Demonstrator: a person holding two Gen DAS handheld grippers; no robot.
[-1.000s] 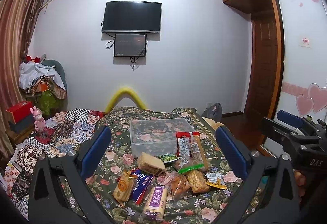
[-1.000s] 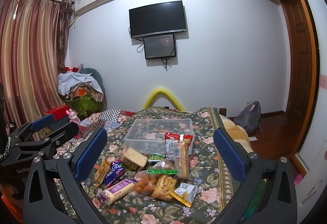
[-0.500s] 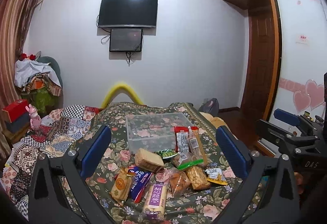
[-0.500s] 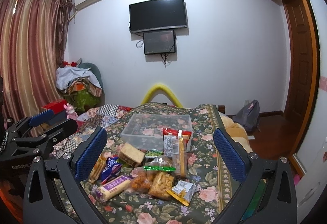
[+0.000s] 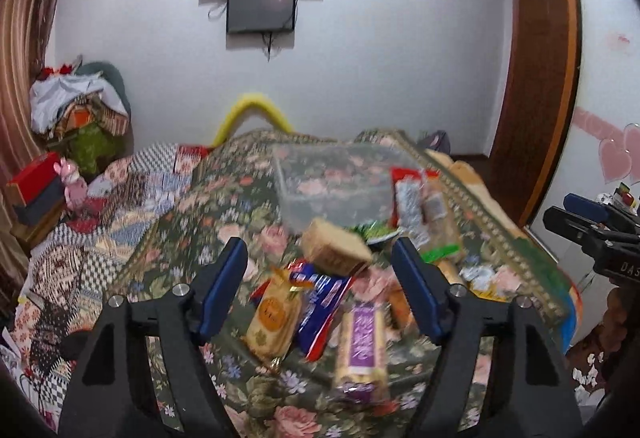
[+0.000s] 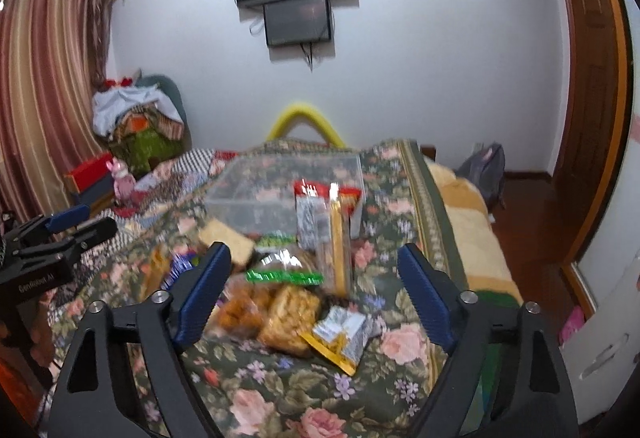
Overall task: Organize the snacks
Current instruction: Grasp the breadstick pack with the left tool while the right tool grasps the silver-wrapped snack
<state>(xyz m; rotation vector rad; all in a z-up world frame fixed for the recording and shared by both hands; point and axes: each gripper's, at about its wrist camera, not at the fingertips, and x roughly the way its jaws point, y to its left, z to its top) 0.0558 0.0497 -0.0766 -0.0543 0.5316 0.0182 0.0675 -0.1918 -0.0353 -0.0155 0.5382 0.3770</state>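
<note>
Clear, thin-walled plastic makes up the rectangular bin (image 5: 336, 182) standing on the flowered bedspread (image 5: 224, 214), with the snacks heaped against its near side. Crinkly film packets dominate: a purple-labelled bar (image 5: 362, 346) lying with its long axis running away from the left camera, a gold biscuit pack (image 5: 274, 318) angled beside it, a blue-and-red wrapper (image 5: 320, 298) between them, and a blocky tan cake (image 5: 334, 248) tilted on top of the pile. In the right view a tall clear bag with a red top (image 6: 326, 222) leans upright against the bin, and a small silver-and-yellow sachet (image 6: 340, 334) lies flat nearest the camera. The left gripper (image 5: 320, 288) hangs over the pile with jaws spread wide, holding nothing — the right gripper (image 6: 314, 294) likewise, parted and empty. Much of the scene is motion-blurred.
</note>
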